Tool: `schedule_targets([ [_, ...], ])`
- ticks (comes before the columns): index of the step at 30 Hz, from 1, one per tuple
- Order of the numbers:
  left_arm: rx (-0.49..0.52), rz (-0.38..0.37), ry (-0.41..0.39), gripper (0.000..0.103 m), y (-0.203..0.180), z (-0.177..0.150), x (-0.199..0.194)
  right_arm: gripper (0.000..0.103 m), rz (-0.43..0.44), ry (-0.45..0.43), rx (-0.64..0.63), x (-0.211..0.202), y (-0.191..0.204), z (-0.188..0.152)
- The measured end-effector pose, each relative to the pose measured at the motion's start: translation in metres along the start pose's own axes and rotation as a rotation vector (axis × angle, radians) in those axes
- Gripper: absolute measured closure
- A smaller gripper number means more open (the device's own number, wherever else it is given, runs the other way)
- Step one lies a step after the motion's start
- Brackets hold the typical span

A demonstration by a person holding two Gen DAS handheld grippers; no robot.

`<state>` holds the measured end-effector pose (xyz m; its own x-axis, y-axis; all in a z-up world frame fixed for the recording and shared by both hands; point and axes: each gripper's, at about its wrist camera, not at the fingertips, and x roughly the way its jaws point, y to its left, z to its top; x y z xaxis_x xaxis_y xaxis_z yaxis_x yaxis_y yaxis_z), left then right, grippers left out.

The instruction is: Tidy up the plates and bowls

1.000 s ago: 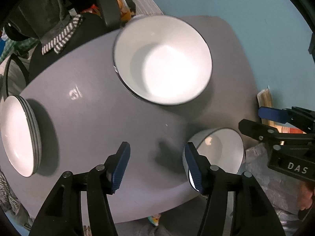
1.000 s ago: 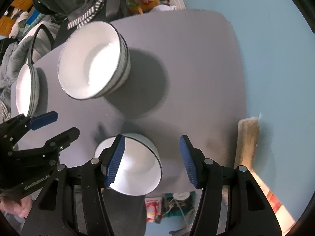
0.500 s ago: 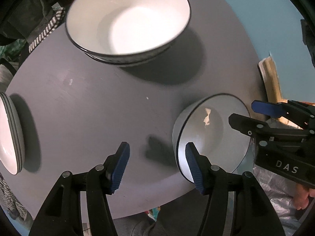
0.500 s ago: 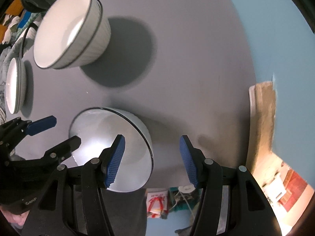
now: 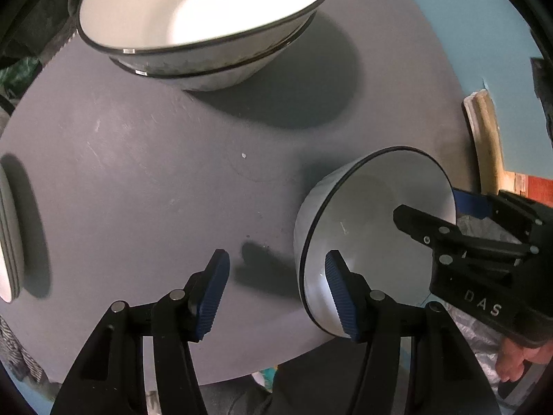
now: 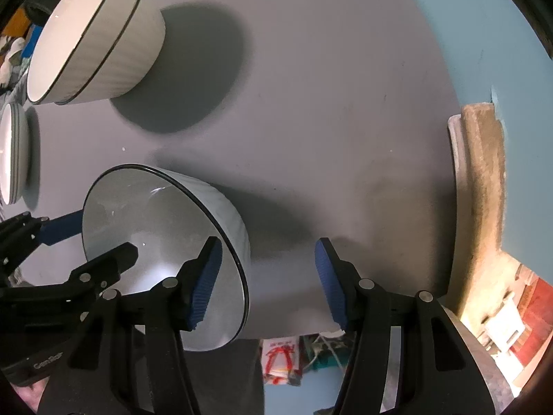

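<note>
The small white black-rimmed ceramic bowl point(image 5: 376, 214) sits at the near edge of the round grey table point(image 5: 145, 173). The left gripper point(image 5: 276, 292) straddles its left rim, jaws closing, pads not pressing. The right gripper point(image 6: 266, 283) straddles its right rim, jaws apart. Two larger stacked white bowls point(image 5: 207, 24) stand beyond; stacked plates point(image 5: 10, 242) sit far left.
</note>
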<state>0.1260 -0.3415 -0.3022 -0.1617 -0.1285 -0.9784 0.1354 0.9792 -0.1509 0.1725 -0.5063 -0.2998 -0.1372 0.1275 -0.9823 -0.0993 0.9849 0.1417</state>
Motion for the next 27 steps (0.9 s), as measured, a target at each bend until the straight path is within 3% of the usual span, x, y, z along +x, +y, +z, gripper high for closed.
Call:
schedule_targets([
  [6, -0.045, -0.014, 0.009, 0.060, 0.013, 0.006, 0.006, 0.048, 0.010, 0.003, 0.003, 0.004, 0.001, -0.002],
  [12, -0.055, -0.045, 0.012, 0.076, 0.020, 0.003, 0.010, 0.072, 0.033, 0.009, -0.007, 0.002, 0.005, 0.000],
  [20, -0.043, -0.060, 0.015, 0.083, 0.023, -0.001, 0.012, 0.094, 0.055, 0.012, 0.002, -0.010, 0.010, 0.005],
  [25, -0.002, -0.053, 0.014, 0.084, 0.016, -0.003, 0.011, 0.094, 0.050, 0.008, -0.002, -0.014, 0.018, 0.007],
  [27, 0.015, -0.061, 0.014, 0.090, 0.010, -0.006, 0.010, 0.095, 0.047, 0.009, 0.002, -0.015, 0.018, 0.005],
])
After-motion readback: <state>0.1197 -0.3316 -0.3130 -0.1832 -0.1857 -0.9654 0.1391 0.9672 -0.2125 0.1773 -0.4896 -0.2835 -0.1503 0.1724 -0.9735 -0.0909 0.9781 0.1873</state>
